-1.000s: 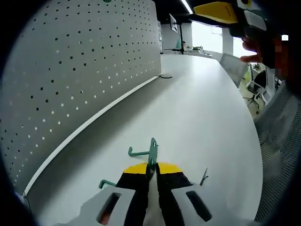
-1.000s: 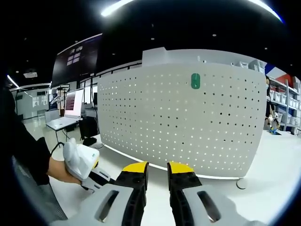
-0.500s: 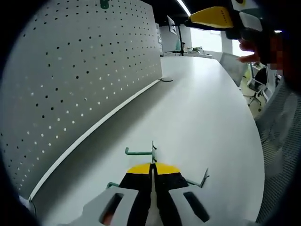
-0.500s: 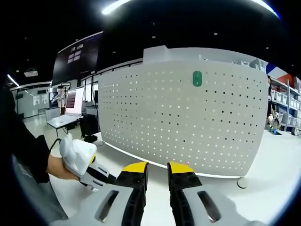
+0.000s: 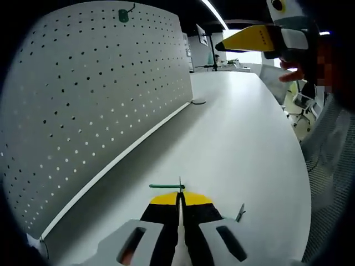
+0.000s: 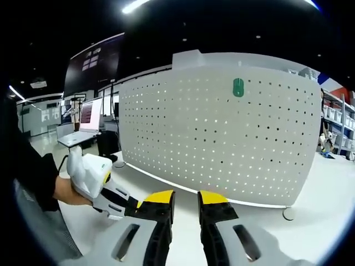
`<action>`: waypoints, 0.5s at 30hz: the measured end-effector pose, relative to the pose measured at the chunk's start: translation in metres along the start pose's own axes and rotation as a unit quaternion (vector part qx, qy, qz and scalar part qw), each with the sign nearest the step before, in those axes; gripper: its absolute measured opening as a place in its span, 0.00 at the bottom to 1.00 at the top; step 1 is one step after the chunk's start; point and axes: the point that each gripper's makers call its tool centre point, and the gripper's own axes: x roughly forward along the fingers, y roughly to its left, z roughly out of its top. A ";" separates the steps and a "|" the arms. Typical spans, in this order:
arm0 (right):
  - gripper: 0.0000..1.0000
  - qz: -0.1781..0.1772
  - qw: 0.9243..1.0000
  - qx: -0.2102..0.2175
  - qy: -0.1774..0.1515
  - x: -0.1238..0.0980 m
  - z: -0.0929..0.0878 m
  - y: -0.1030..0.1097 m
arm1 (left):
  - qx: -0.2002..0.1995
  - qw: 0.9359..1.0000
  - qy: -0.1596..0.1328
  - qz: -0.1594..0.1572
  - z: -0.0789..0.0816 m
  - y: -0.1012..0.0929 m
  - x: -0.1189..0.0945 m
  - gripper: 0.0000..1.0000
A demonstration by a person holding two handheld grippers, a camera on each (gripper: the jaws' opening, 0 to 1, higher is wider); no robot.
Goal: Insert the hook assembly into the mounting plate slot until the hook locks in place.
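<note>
**Green hook clamped, board yet to be reached**

Green wire hook [image 5: 168, 186] pinched between the closed jaws of the left gripper [image 5: 178, 206], its stem poking out just past the yellow tips, its arm running toward 9 o'clock. Lifted off the white table [image 5: 244, 138], to judge by the gap beneath. Must travel toward the grey perforated board [image 5: 83, 94], rising from 7 to 12 o'clock in the left gripper view. Best done slowly: keep the grip firm, turn the wrist until the hook's prongs face the holes squarely, pick a free row, push in, then drop to lock. Any roll of the wrist likely to send the prongs against solid metal.

Already seated high on the board: a green hook mount [image 6: 238, 87], at 12 o'clock in the right gripper view. Worth steering clear of it.

Right gripper [image 6: 184, 200] held idle in the air, jaws apart, nothing between them, facing the board; available to steady the panel if it rocks on its foot [image 6: 287, 211].

Lying on the table at 5 o'clock of the left jaws, a spare hook [image 5: 240, 211], near enough to snag. Beyond the table's far end, desks and monitors, out of the way.
</note>
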 end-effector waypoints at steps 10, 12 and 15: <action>0.15 0.006 1.000 0.000 0.003 0.001 -0.001 0.003 | 0.027 1.000 -0.011 -0.005 0.016 -0.008 -0.012 0.01; 0.15 0.009 1.000 0.000 0.005 0.001 -0.002 0.005 | 0.027 0.999 -0.015 -0.010 0.021 -0.011 -0.017 0.01; 0.15 0.016 1.000 0.001 0.009 0.002 -0.003 0.008 | 0.024 0.999 -0.025 -0.019 0.032 -0.017 -0.026 0.01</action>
